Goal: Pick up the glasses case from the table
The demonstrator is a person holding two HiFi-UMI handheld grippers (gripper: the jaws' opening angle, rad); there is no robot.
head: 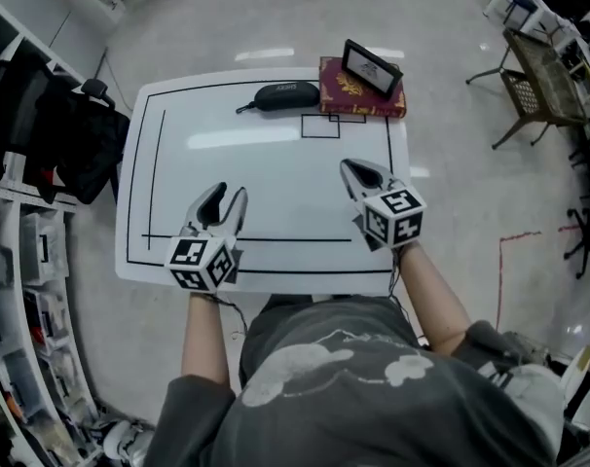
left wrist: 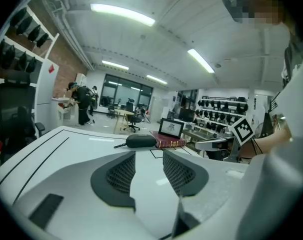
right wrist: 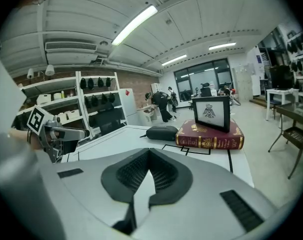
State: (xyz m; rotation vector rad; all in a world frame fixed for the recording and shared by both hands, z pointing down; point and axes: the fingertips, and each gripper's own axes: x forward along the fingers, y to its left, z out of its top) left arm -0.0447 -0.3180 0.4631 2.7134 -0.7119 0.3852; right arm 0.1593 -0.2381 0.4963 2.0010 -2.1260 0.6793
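Note:
The black glasses case (head: 286, 95) lies at the far edge of the white table (head: 266, 183), its short cord trailing to the left. It touches the left end of a red book (head: 358, 100). My left gripper (head: 229, 195) hovers over the near left part of the table, open, with nothing between its jaws. In the left gripper view the case (left wrist: 140, 140) lies far ahead beyond the left gripper (left wrist: 149, 156). My right gripper (head: 351, 168) is over the near right part, shut and empty. In the right gripper view the case (right wrist: 162, 132) lies ahead of the right gripper (right wrist: 149, 151).
A small framed picture (head: 371, 68) stands on the red book. Black lines mark a rectangle on the tabletop. Shelving with dark gear (head: 42, 154) stands to the left of the table. A wire chair (head: 538, 81) sits on the floor at the far right.

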